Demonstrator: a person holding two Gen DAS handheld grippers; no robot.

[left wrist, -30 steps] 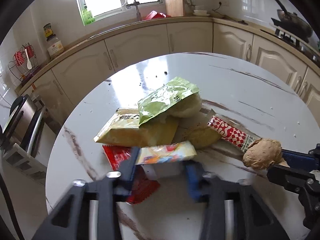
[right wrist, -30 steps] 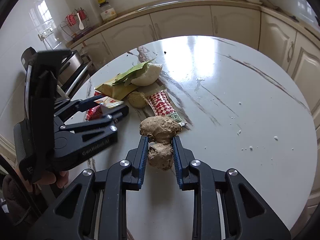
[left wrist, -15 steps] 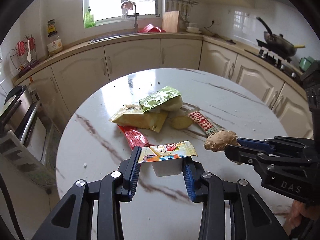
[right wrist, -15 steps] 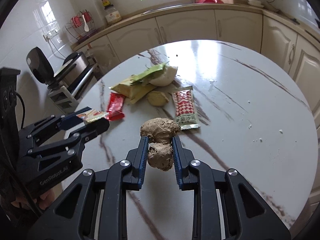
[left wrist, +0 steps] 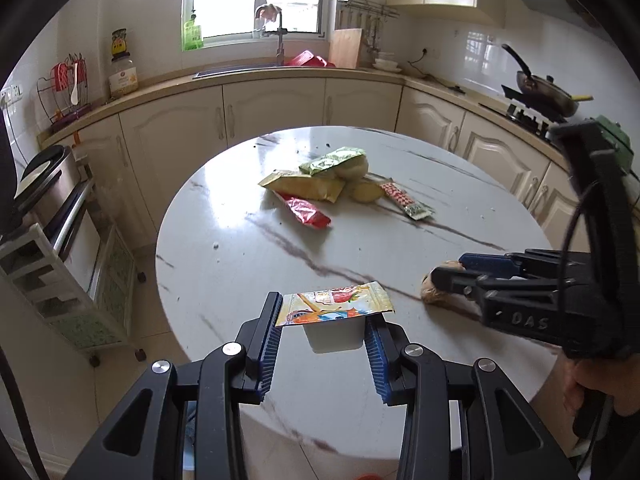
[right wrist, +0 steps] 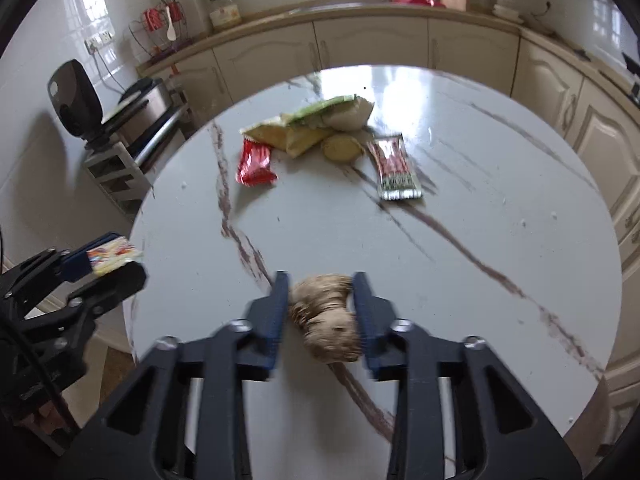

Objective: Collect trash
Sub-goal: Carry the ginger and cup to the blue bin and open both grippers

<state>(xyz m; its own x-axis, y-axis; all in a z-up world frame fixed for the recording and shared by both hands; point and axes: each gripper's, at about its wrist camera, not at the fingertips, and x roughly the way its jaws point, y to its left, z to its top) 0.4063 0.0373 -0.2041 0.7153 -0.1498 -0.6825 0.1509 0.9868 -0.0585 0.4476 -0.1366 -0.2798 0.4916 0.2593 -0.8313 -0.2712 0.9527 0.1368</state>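
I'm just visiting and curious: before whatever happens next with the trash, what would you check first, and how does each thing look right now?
1. Left gripper shut on the jelly cup: ok.
2. Right gripper shut on the ginger root: ok, though that view is blurred.
3. Both items lifted off the table: ok.
4. Grippers apart, not touching each other: ok.
5. A bin to drop them into: cannot tell, none in view.
6. Table finished: not ok; the red wrapper and yellow bag remain.
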